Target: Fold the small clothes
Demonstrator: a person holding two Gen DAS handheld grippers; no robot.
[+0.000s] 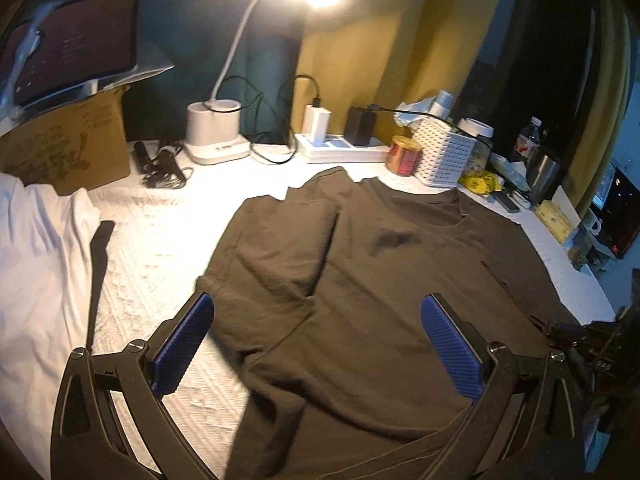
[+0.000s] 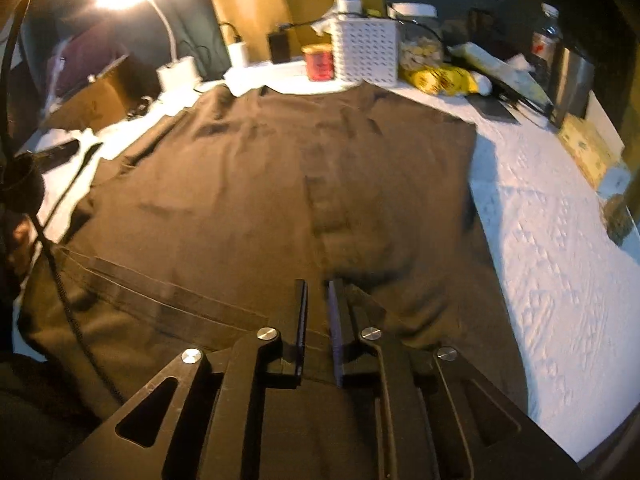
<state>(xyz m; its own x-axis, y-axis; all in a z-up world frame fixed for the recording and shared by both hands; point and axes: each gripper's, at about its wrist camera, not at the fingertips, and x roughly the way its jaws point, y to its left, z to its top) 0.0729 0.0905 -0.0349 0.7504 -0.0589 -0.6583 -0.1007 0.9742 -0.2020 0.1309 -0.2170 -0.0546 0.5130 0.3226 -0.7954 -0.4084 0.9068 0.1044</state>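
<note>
A dark brown T-shirt (image 1: pixel 360 240) lies spread flat on the white textured cover (image 1: pixel 160 240), collar toward the back of the table. My left gripper (image 1: pixel 318 300) hovers over its lower left part, wide open, blue pads apart with nothing between them. In the right wrist view the same shirt (image 2: pixel 280 180) fills the middle. My right gripper (image 2: pixel 318 286) is low over the shirt's near hem, its jaws only a narrow gap apart. Cloth shows through the gap, and the pads do not visibly pinch it.
White clothing (image 1: pixel 40 260) lies bunched at the left. Along the back stand a cardboard box (image 1: pixel 68 148), a lit desk lamp (image 1: pixel 218 132), a power strip (image 1: pixel 340 148), a red can (image 1: pixel 403 156) and a white basket (image 1: pixel 444 156). Bare cover (image 2: pixel 560 260) lies right of the shirt.
</note>
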